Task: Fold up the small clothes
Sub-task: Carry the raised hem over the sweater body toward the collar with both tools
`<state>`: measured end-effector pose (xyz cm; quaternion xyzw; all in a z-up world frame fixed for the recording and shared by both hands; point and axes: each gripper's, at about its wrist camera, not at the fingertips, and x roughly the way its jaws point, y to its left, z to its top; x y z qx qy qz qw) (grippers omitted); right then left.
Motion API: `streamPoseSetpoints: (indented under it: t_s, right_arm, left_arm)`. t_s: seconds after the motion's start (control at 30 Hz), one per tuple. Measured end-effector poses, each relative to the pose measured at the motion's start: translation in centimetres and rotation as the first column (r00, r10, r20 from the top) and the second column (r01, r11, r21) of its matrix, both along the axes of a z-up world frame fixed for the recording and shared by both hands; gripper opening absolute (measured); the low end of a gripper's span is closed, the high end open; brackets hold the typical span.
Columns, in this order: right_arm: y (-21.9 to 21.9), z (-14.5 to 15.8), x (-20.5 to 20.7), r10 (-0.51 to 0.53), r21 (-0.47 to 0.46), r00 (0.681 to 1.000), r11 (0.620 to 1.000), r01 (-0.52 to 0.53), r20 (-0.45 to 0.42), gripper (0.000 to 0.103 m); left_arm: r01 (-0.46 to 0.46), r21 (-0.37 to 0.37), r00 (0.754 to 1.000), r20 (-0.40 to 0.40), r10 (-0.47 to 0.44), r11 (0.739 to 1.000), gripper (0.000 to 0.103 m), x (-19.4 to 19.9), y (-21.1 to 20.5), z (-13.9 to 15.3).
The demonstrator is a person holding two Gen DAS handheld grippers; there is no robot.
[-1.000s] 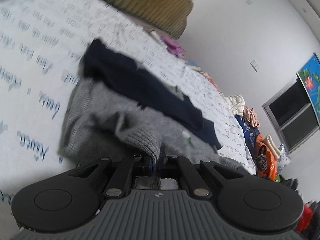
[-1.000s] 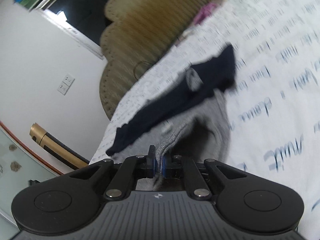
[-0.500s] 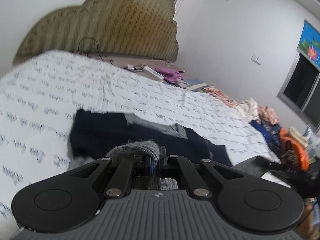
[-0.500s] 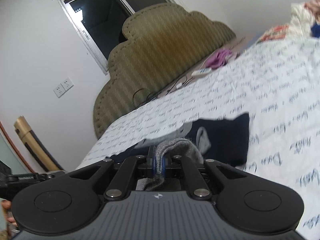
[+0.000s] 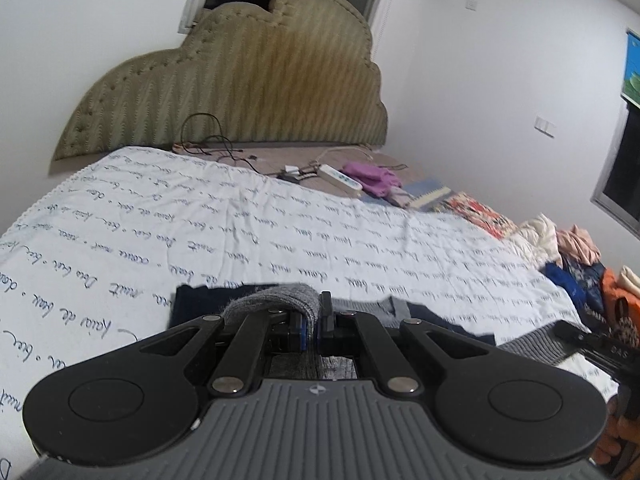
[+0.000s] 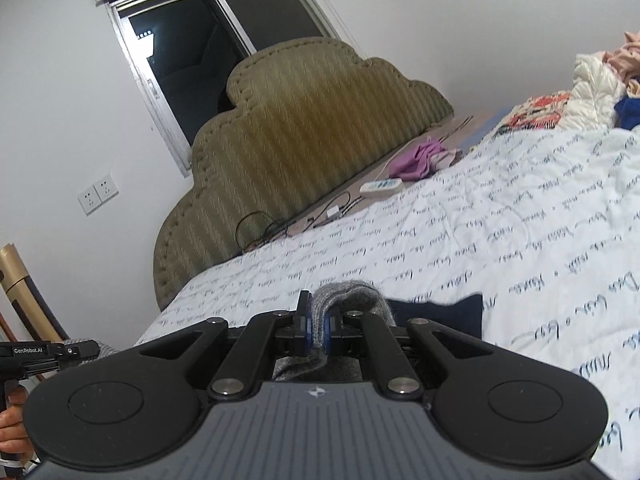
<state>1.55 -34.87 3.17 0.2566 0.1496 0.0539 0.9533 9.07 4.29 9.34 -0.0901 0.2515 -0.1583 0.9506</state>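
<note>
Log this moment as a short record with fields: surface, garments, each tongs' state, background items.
surface: bed with white script-print sheet
held garment: grey knit sweater, edge pinched at two places
left tongs: shut on grey knit sweater
right tongs: shut on grey knit sweater
other garment: navy garment, lying on the sheet beyond the tongs
headboard: olive, striped, scalloped
near headboard: power strip, purple cloth

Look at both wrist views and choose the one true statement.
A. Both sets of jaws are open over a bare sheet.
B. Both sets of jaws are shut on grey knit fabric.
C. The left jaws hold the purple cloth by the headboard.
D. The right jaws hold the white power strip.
B: the left gripper and the right gripper each pinch a fold of the grey knit garment, lifted above the printed sheet.
</note>
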Motion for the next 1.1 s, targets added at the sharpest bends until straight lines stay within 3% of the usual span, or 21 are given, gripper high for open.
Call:
streamPoseSetpoints:
  t_s: [0.33, 1.1]
  right_arm:
    - [-0.9, 0.6, 2.3, -0.051, 0.009, 0.999, 0.999, 0.051, 0.016, 0.005]
    - [-2.7, -1.3, 5.7, -0.107, 0.091, 0.993, 0.99, 0.111, -0.048, 0.005]
  left_arm:
    - [-0.036, 0.038, 0.999, -0.005, 0.037, 0.999, 0.003, 3.2, -0.8, 0.6]
    - [-0.062, 0.155, 0.996, -0.051, 0.071, 0.986, 0.003, 6.9, -2.1, -0.8]
